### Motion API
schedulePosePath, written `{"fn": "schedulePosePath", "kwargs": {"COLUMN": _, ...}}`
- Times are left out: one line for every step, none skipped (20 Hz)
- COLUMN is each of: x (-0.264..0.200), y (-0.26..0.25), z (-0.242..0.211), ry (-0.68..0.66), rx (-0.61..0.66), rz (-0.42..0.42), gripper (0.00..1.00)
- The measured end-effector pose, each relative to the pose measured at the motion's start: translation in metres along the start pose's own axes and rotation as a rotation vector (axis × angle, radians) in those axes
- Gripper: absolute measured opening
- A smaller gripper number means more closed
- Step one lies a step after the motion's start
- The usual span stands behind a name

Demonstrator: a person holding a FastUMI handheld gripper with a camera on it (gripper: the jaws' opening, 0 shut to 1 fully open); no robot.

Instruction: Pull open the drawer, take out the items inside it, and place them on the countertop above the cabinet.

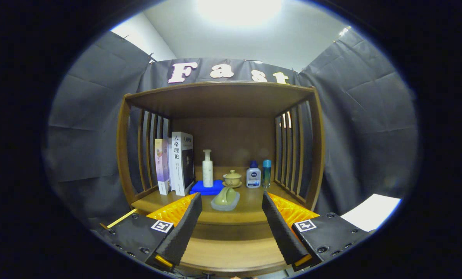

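Gripper view, facing an open-fronted brown wooden cabinet (221, 97) with slatted side walls. The gripper (231, 226), with black ribbed finger pads (182, 228) backed by orange plastic, stands wide open and holds nothing; the fingers hang over the front of the cabinet's wooden countertop (250, 205), apart from every object.

Between the fingers and just beyond their tips, near the front edge of the countertop, a pale green ceramic cup (226, 196) lies tipped on its side on a small translucent grey tray (225, 205). Behind it, toward the middle of the countertop, sits a flat blue cloth-like pad (207, 188), and a tall white pump bottle (207, 169) stands upright on it. Just right of the pad stands a beige lidded tea bowl on a saucer (232, 179).

Toward the back right corner stand a small white bottle with a blue cap (253, 175) and, just beside it, a slim blue translucent bottle (266, 173). At the left edge, against the slats, three upright books: a purple-and-white paperback (161, 166), a thin one hard to make out, and a thick white-spined volume (182, 162).

Whether the wood below the countertop edge (231, 252) is the drawer front cannot be told.
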State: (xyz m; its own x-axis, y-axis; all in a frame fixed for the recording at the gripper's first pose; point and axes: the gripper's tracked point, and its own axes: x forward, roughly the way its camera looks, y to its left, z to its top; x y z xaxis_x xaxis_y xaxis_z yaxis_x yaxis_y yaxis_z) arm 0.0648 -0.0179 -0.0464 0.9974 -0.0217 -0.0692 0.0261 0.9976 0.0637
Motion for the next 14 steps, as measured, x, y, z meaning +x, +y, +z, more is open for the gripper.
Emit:
{"fn": "schedulePosePath", "kwargs": {"x": -0.011, "y": -0.002, "z": -0.007, "ry": -0.006, "rx": 0.009, "rz": -0.006, "gripper": 0.98}}
{"fn": "schedulePosePath", "kwargs": {"x": -0.019, "y": -0.005, "z": -0.012, "ry": -0.014, "rx": 0.013, "rz": -0.020, "gripper": 0.97}}
{"fn": "schedulePosePath", "kwargs": {"x": -0.028, "y": -0.008, "z": -0.019, "ry": -0.024, "rx": 0.013, "rz": -0.031, "gripper": 0.97}}
{"fn": "schedulePosePath", "kwargs": {"x": -0.036, "y": -0.007, "z": -0.026, "ry": -0.025, "rx": 0.013, "rz": -0.036, "gripper": 0.97}}
{"fn": "schedulePosePath", "kwargs": {"x": -0.042, "y": -0.007, "z": -0.035, "ry": -0.021, "rx": 0.012, "rz": -0.038, "gripper": 0.98}}
{"fn": "schedulePosePath", "kwargs": {"x": -0.047, "y": -0.005, "z": -0.047, "ry": -0.003, "rx": 0.012, "rz": -0.037, "gripper": 0.98}}
{"fn": "schedulePosePath", "kwargs": {"x": -0.051, "y": 0.000, "z": -0.061, "ry": 0.021, "rx": 0.009, "rz": -0.024, "gripper": 0.98}}
{"fn": "schedulePosePath", "kwargs": {"x": -0.054, "y": 0.003, "z": -0.074, "ry": 0.043, "rx": 0.003, "rz": -0.013, "gripper": 0.98}}
{"fn": "schedulePosePath", "kwargs": {"x": -0.058, "y": 0.006, "z": -0.087, "ry": 0.065, "rx": -0.005, "rz": -0.006, "gripper": 0.98}}
{"fn": "schedulePosePath", "kwargs": {"x": -0.061, "y": 0.008, "z": -0.096, "ry": 0.073, "rx": -0.007, "rz": -0.004, "gripper": 0.98}}
{"fn": "schedulePosePath", "kwargs": {"x": -0.064, "y": 0.011, "z": -0.103, "ry": 0.075, "rx": -0.005, "rz": 0.002, "gripper": 0.98}}
{"fn": "schedulePosePath", "kwargs": {"x": -0.068, "y": 0.017, "z": -0.110, "ry": 0.081, "rx": 0.000, "rz": 0.013, "gripper": 0.98}}
{"fn": "schedulePosePath", "kwargs": {"x": -0.070, "y": 0.021, "z": -0.116, "ry": 0.085, "rx": 0.002, "rz": 0.022, "gripper": 0.98}}
{"fn": "schedulePosePath", "kwargs": {"x": -0.071, "y": 0.023, "z": -0.123, "ry": 0.095, "rx": -0.002, "rz": 0.029, "gripper": 0.98}}
